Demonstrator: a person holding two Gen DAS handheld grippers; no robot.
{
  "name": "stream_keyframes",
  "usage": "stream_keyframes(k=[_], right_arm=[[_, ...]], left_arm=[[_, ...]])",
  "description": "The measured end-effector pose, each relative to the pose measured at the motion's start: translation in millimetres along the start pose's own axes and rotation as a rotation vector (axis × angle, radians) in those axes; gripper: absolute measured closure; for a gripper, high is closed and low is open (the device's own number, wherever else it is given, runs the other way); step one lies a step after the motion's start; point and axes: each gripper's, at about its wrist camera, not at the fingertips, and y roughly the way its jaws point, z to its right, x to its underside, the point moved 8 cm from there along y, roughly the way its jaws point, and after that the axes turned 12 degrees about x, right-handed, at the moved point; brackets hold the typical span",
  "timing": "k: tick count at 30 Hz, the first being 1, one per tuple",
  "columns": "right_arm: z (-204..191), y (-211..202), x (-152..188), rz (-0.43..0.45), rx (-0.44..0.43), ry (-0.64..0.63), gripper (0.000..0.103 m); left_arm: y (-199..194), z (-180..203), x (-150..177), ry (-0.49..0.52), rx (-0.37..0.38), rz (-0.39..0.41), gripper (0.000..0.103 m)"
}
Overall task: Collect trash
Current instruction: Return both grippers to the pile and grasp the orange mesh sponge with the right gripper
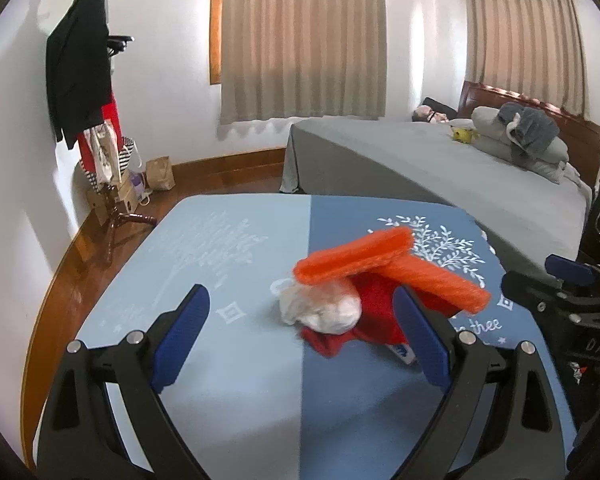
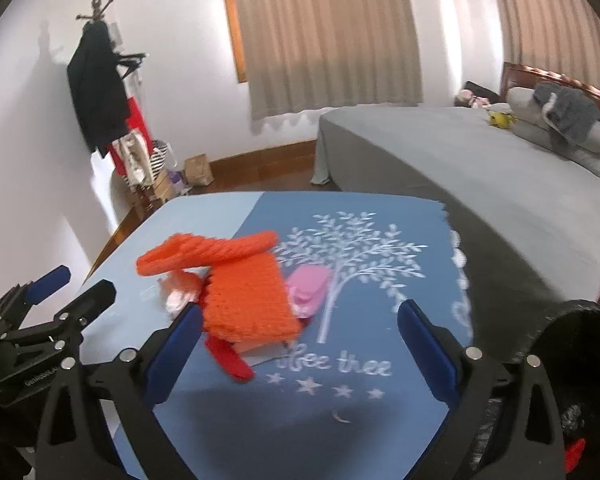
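Both grippers are hovering at the near edge of the blue table mat (image 1: 228,360), facing a small heap of trash near the mat's middle. The left gripper (image 1: 304,340) is holding its jaws wide apart with nothing between them; the right gripper (image 2: 298,354) is doing likewise, also empty. This reads as an approach stance: both are opening early so that the fingers can straddle the pile.

The heap is sitting where the light and dark halves of the mat meet. Two orange foam strips (image 1: 356,256) are lying crossed on top, propped on a red wrapper (image 1: 376,316), so they are tilting rather than resting flat. A crumpled clear plastic bag (image 1: 320,304) is lying against the heap's left side, touching the red piece. In the right wrist view a pink item (image 2: 308,286) is showing just behind the orange foam, to its right.

A dark round rim, possibly a bin (image 2: 580,344), is sitting at the near right; I cannot tell for certain.

Judgement: collecting is not yet under way. The top strip is loose, so it is the likely first pick.
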Motion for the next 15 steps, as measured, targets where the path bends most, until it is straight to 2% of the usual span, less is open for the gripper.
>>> stream_keyframes(k=[9,14,15], right_arm=[[-38,19,7,-0.038,-0.052,-0.073,0.024],[-47,30,15,-0.073,-0.073,-0.103,0.045],[-47,32,17,-0.082,-0.081,-0.103,0.054]], left_arm=[[-1,-19,1,-0.024,-0.022,0.000,0.013],[-1,-23,2,-0.031,-0.023,0.000,0.013],[-1,-23,2,-0.032,-0.023,0.000,0.013]])
